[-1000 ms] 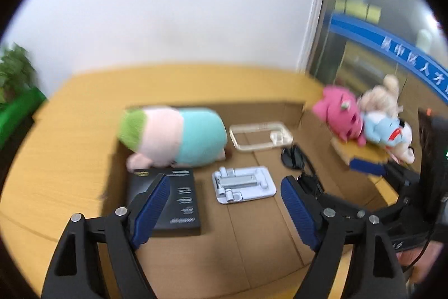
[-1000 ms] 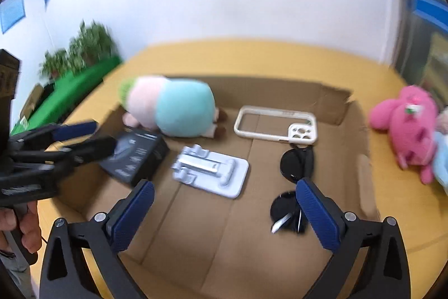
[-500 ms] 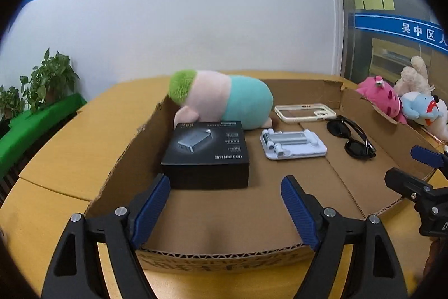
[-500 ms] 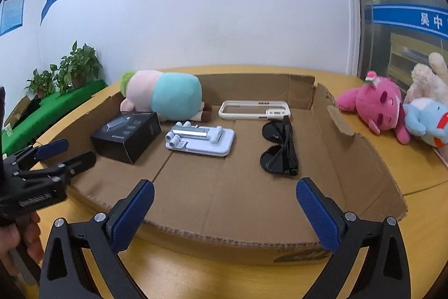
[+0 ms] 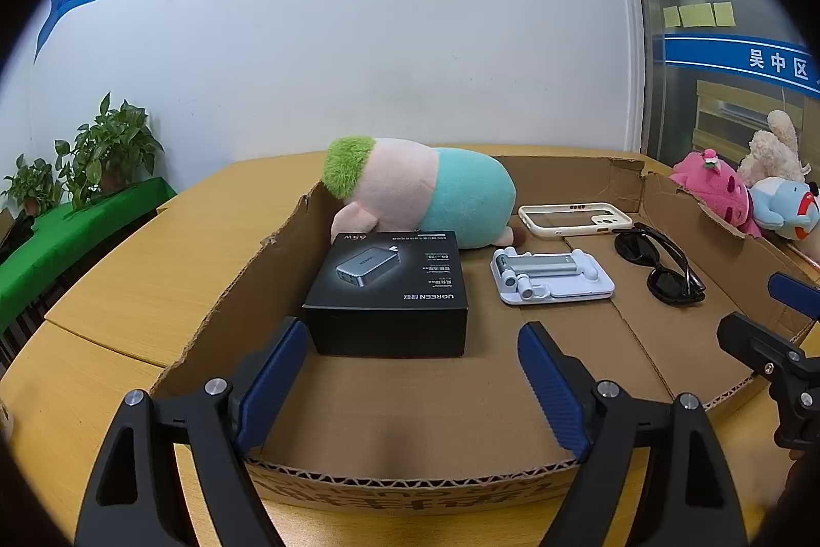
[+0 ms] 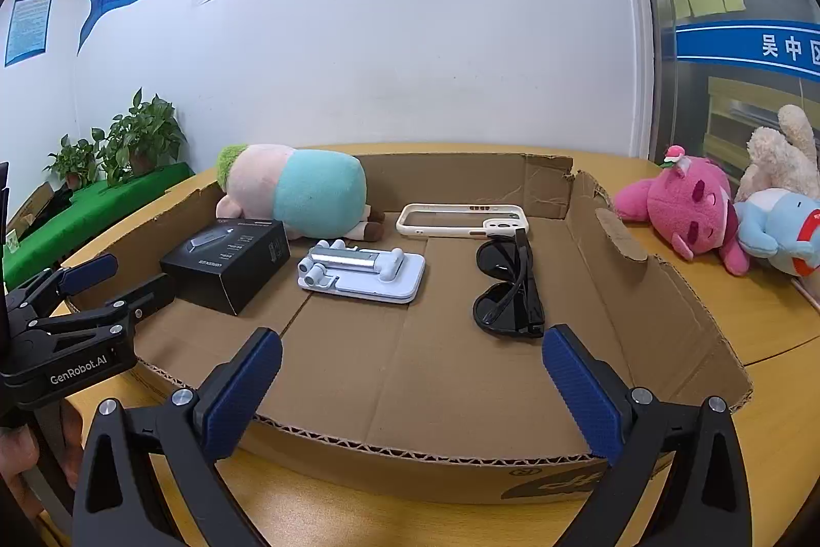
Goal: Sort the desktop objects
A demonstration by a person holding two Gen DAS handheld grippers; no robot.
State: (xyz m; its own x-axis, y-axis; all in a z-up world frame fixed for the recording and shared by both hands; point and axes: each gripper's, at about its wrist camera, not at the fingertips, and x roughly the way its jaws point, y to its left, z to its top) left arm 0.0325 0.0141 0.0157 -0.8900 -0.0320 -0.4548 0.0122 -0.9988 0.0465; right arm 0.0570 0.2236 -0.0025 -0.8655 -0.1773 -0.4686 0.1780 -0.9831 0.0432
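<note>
A shallow cardboard tray [image 5: 410,470] [image 6: 661,290] holds a black charger box [image 5: 392,290] [image 6: 228,260], a green, pink and teal plush [image 5: 420,188] [image 6: 302,190], a white phone stand [image 5: 551,278] [image 6: 364,272], a cream phone case [image 5: 574,220] [image 6: 461,220] and black sunglasses [image 5: 658,262] [image 6: 507,290]. My left gripper [image 5: 410,372] is open and empty over the tray's near edge, just short of the box. My right gripper [image 6: 410,388] is open and empty at the near edge, in front of the sunglasses.
The tray lies on a wooden table [image 5: 133,270]. Pink [image 6: 681,208], cream and blue plush toys [image 6: 779,229] lie on the table right of the tray. Potted plants [image 6: 128,142] on a green ledge stand far left. A white wall is behind.
Both grippers have dropped from a high view over the tray to a low position at its near edge. Both stayed open. The objects have not moved.
</note>
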